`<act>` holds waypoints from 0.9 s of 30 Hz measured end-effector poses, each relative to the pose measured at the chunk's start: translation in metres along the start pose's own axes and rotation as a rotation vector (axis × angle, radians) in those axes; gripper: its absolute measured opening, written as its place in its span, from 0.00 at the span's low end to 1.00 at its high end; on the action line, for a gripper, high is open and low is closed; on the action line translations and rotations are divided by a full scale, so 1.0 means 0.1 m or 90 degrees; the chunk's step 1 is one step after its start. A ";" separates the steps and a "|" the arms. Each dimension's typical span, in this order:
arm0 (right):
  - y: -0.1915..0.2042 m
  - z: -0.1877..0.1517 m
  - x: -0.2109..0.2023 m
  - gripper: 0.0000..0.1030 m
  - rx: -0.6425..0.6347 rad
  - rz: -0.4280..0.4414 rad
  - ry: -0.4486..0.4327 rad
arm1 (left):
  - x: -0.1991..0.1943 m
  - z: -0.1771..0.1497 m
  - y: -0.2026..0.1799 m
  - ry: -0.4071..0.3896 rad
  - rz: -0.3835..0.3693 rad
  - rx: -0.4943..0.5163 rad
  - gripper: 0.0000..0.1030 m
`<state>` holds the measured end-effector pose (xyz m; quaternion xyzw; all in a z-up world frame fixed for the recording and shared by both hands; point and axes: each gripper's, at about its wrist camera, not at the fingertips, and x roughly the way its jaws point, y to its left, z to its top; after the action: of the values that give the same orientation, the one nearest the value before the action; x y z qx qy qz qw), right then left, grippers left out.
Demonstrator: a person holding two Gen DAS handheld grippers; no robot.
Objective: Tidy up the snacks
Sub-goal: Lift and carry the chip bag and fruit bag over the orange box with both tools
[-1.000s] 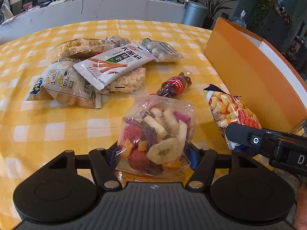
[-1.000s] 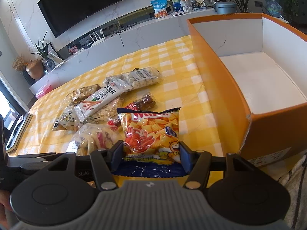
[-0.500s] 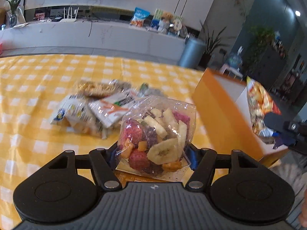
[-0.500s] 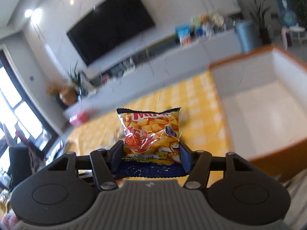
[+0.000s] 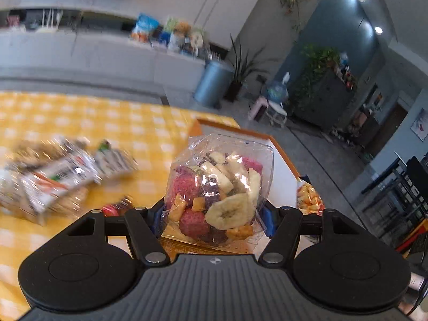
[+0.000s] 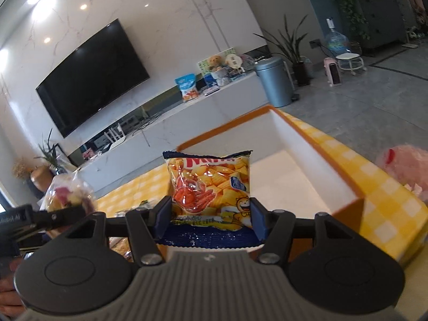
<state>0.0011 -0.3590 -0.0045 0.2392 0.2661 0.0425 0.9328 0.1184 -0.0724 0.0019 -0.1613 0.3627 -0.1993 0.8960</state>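
Observation:
My left gripper (image 5: pixel 212 218) is shut on a clear bag of dried fruit chips (image 5: pixel 219 187) and holds it in the air beside the orange box (image 5: pixel 211 124). My right gripper (image 6: pixel 211 220) is shut on an orange chip bag (image 6: pixel 210 187) and holds it above the near end of the orange box (image 6: pixel 347 204), whose white inside shows nothing in it. The chip bag also shows in the left wrist view (image 5: pixel 309 198), and the fruit bag in the right wrist view (image 6: pixel 68 195).
Several snack packets (image 5: pixel 61 171) lie in a blurred pile on the yellow checked tablecloth (image 5: pixel 80 117), left of the box. A small dark bottle-shaped candy pack (image 5: pixel 117 207) lies near my left gripper. A pink bag (image 6: pixel 404 165) sits on the table right of the box.
Both grippers have lifted their bags off the table and swung right toward the orange box. The right one now hangs over the box's opening.

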 end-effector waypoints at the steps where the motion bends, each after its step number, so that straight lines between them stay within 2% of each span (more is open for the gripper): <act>1: -0.03 0.00 0.00 0.58 0.005 0.002 -0.001 | 0.08 0.01 -0.04 0.011 -0.007 -0.003 0.73; 5: -0.13 -0.01 0.01 0.58 0.022 0.004 -0.005 | 0.35 0.01 -0.15 0.037 -0.025 -0.004 0.73; 9: -0.20 -0.02 0.09 0.58 0.049 0.020 0.002 | 0.54 -0.03 -0.19 0.073 0.005 -0.030 0.73; 12: -0.26 0.03 0.14 0.58 0.068 0.033 0.001 | 0.61 -0.07 -0.19 0.091 0.004 -0.044 0.73; 16: -0.28 0.02 0.15 0.58 0.078 0.035 -0.001 | 0.61 -0.10 -0.22 0.079 -0.010 -0.042 0.73; 21: -0.31 -0.01 0.09 0.58 0.113 0.024 -0.028 | 0.63 -0.05 -0.35 0.059 -0.056 -0.034 0.73; 24: -0.38 -0.03 0.01 0.58 0.137 -0.001 -0.067 | 0.69 -0.06 -0.46 0.041 -0.047 -0.008 0.73; 27: -0.43 -0.04 -0.02 0.58 0.155 0.002 -0.083 | 0.77 -0.09 -0.55 0.049 -0.032 -0.002 0.73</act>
<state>-0.0050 -0.3960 -0.0270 0.3533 0.2077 -0.0041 0.9122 0.1495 -0.1576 -0.0256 -0.1638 0.3933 -0.2272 0.8757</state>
